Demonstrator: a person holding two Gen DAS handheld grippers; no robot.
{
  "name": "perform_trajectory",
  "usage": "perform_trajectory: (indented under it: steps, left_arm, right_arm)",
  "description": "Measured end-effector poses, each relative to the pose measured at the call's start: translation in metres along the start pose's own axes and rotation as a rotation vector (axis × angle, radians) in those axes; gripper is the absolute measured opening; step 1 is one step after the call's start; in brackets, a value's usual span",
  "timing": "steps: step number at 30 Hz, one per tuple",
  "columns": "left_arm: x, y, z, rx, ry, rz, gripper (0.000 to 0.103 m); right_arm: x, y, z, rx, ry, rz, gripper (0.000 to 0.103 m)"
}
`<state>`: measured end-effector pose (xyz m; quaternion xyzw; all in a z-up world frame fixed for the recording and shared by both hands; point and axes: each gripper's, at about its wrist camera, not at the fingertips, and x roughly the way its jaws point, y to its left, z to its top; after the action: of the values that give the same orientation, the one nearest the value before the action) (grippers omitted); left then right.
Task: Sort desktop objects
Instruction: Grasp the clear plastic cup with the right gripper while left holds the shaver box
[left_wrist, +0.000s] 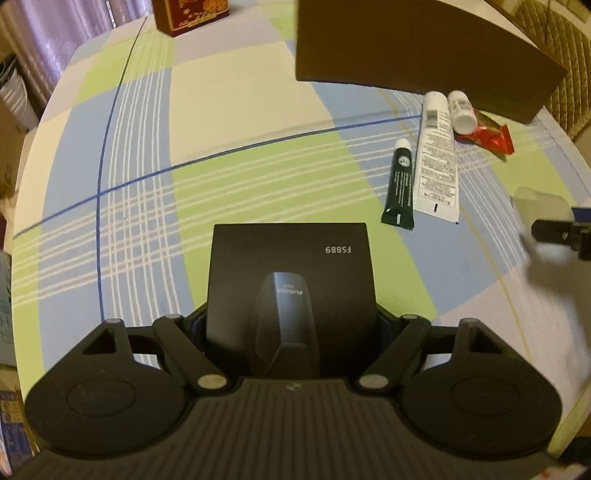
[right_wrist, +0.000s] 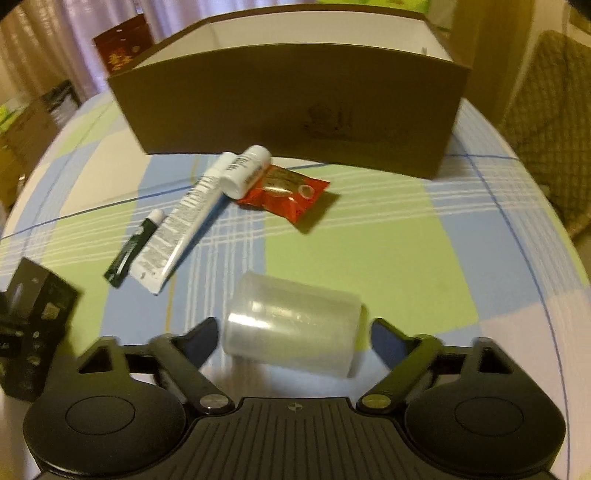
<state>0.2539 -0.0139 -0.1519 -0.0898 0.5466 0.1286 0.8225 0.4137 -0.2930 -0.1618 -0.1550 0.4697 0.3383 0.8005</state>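
My left gripper is shut on a black box printed FS889, held just above the checked tablecloth; the same black box shows at the left edge of the right wrist view. My right gripper is open, with a clear plastic roll lying between its fingers and a narrow gap on each side. Ahead lie a green tube, a long white tube, a small white bottle and a red packet. Behind them stands an open brown cardboard box.
A dark red tin stands at the far edge of the table. A woven chair back rises beyond the table's right rim. Curtains hang behind. The cardboard box blocks the far right of the table.
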Motion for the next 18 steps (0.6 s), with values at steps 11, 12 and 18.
perform_trajectory:
  steps: [11, 12, 18]
  left_arm:
    - [-0.004, -0.002, -0.008, 0.055, -0.021, -0.012, 0.076]
    - [-0.005, -0.001, -0.010, 0.052, -0.021, -0.014, 0.076]
    - [-0.009, 0.001, -0.024, 0.021, -0.027, -0.021, 0.076]
  right_arm:
    - [0.009, 0.017, 0.005, 0.080, 0.007, -0.096, 0.069]
    - [0.008, 0.019, 0.003, 0.070, 0.006, -0.104, 0.069]
    - [0.000, 0.024, -0.003, 0.023, 0.009, -0.096, 0.069]
